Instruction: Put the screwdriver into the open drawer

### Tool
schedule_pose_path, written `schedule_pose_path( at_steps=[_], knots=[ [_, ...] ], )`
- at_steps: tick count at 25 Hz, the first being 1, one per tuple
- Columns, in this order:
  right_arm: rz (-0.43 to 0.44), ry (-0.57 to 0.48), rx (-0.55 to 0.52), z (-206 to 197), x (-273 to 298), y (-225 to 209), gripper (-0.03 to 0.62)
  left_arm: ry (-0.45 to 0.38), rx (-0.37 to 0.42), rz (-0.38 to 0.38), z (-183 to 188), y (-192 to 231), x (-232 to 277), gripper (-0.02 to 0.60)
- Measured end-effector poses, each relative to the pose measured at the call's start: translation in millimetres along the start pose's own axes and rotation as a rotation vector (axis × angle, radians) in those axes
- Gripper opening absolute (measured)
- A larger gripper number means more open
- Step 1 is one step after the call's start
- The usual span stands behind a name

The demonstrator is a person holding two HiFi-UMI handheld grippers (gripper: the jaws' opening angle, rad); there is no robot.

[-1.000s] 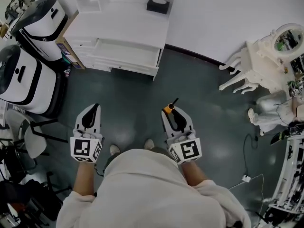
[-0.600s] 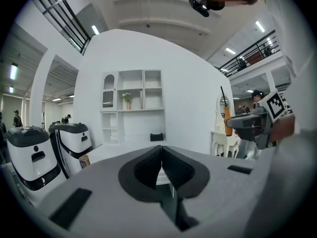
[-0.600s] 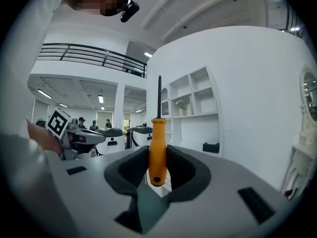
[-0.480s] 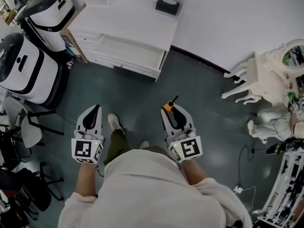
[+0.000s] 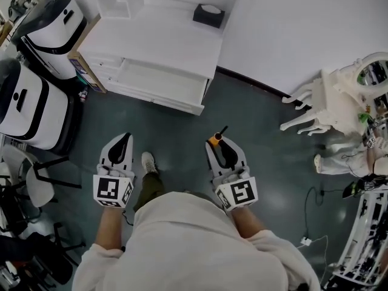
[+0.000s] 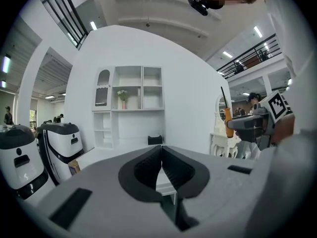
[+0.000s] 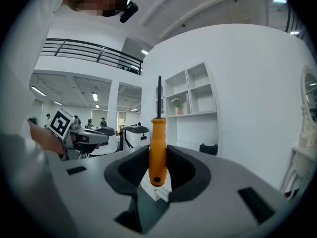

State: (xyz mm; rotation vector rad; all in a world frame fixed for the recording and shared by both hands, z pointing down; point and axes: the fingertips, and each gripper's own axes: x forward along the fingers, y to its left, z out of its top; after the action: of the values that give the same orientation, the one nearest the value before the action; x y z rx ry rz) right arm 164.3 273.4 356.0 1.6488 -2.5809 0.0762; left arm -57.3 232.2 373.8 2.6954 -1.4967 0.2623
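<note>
My right gripper (image 5: pixel 217 141) (image 7: pixel 158 155) is shut on the screwdriver (image 7: pixel 158 150), which has an orange handle and a black shaft standing upright between the jaws; in the head view the screwdriver (image 5: pixel 217 136) sticks out past the tips. My left gripper (image 5: pixel 122 140) (image 6: pixel 161 155) is shut with nothing in it, its jaws meeting. Both hover over the dark floor. Ahead stands the white cabinet (image 5: pixel 176 41) with its open drawer (image 5: pixel 162 85) pulled out toward me, seemingly empty. The drawer (image 7: pixel 154 188) shows behind the handle in the right gripper view.
Two white-and-black machines (image 5: pixel 48 26) stand at the left beside the cabinet. A black box (image 5: pixel 208 14) sits on the cabinet top. A white ornate table (image 5: pixel 336 96) and cables (image 5: pixel 312 223) lie to the right. My foot (image 5: pixel 148 162) shows between the grippers.
Both grippers and the person have moved forward toward the cabinet; the drawer now sits closer in the head view. A foot has stepped forward. Both grips are unchanged.
</note>
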Motion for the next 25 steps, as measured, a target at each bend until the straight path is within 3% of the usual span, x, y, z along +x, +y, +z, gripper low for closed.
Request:
schedule_pose_path(
  at_steps=[25],
  knots=[
    [-0.235,0.035,-0.033,24,231,-40,0.120,0.025,0.017,-0.198,9,193,145,0.005]
  ],
)
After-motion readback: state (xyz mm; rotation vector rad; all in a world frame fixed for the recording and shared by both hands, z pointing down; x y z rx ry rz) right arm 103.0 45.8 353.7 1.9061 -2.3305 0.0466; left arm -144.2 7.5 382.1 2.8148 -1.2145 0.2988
